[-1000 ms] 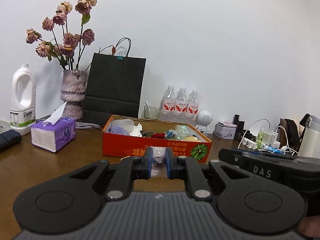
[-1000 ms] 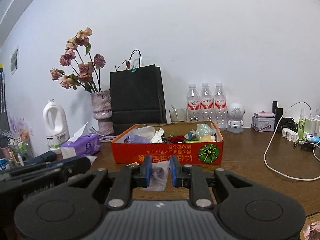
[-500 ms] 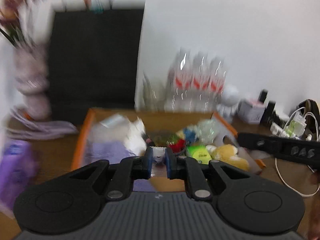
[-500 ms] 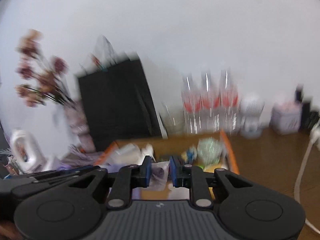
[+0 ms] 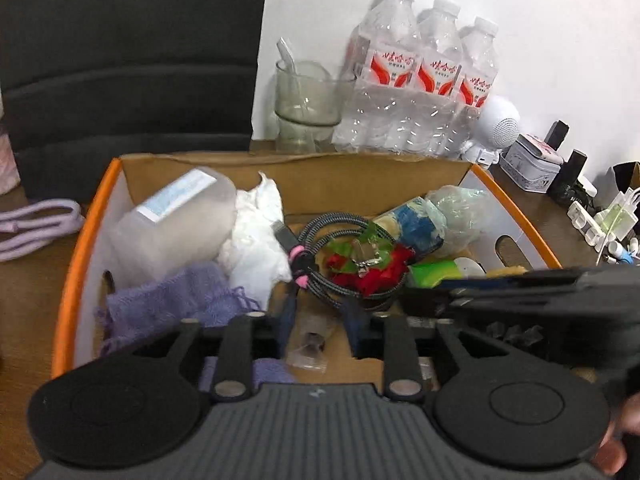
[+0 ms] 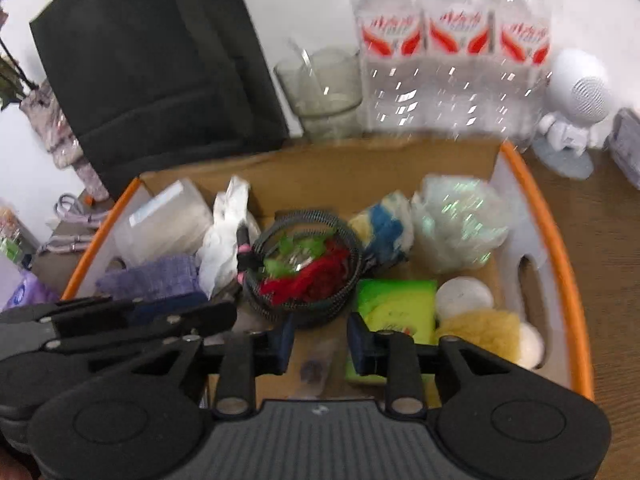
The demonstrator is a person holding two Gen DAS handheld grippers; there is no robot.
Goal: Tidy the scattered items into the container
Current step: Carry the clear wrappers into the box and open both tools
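Observation:
An orange-rimmed cardboard box [image 5: 86, 232] [image 6: 568, 280] holds several items: a coiled cable [image 5: 320, 236], a red and green trinket [image 5: 368, 268], a purple cloth [image 5: 172, 304], white tissue [image 5: 256, 232] and a frosted tub [image 5: 176, 224]. Both grippers hover over the box's near part. My left gripper [image 5: 318, 320] is open, with a small clear plastic bag [image 5: 310, 346] lying on the box floor below it. My right gripper [image 6: 320, 340] is open above the same bag [image 6: 316, 364].
A black paper bag [image 5: 128, 48] stands behind the box at the left. A glass cup [image 5: 308, 108], three water bottles [image 5: 420, 84] and a white robot speaker [image 5: 496, 128] stand behind it. Chargers and cables [image 5: 604, 220] lie at the right.
Both grippers moved forward and up over the box and tilted down into it. Both opened, and the small clear bag they held between them now lies on the box floor.

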